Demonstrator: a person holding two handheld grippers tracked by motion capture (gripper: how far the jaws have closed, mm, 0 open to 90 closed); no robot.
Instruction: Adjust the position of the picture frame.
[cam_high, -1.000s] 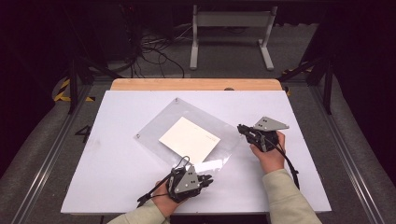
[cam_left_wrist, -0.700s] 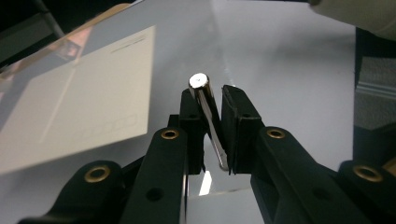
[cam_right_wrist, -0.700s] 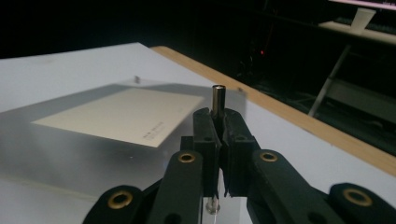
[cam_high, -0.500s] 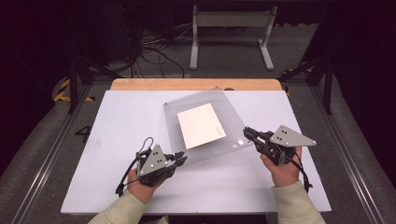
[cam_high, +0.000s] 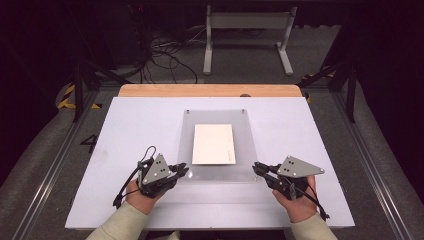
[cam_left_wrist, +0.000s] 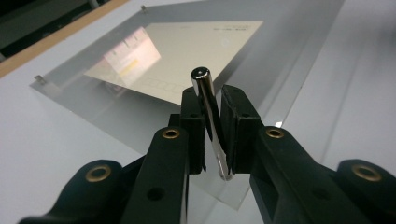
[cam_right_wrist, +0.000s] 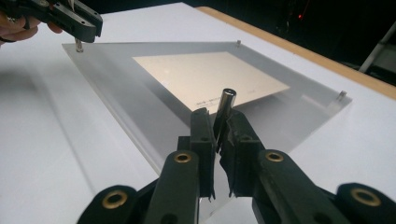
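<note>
Two black jaws rise from the bottom edge, and the right gripper (cam_right_wrist: 215, 128) is clamped on a shiny metal pin (cam_right_wrist: 223, 109) that stands between them, leaning a little to the right. Just past the pin lies a clear acrylic panel (cam_right_wrist: 154, 119), flat on the white table (cam_right_wrist: 42, 140), with a cream sheet of paper (cam_right_wrist: 210, 77) under it. Small metal standoffs sit at the panel's corners: one (cam_right_wrist: 238, 43) at the far side, another (cam_right_wrist: 342, 95) out to the right. Top left, the left gripper (cam_right_wrist: 79, 25) comes in with its hand (cam_right_wrist: 16, 29) behind it, its tip right over the standoff (cam_right_wrist: 78, 45) at that corner. A wooden edge (cam_right_wrist: 303, 51) runs along the far side of the table.
</note>
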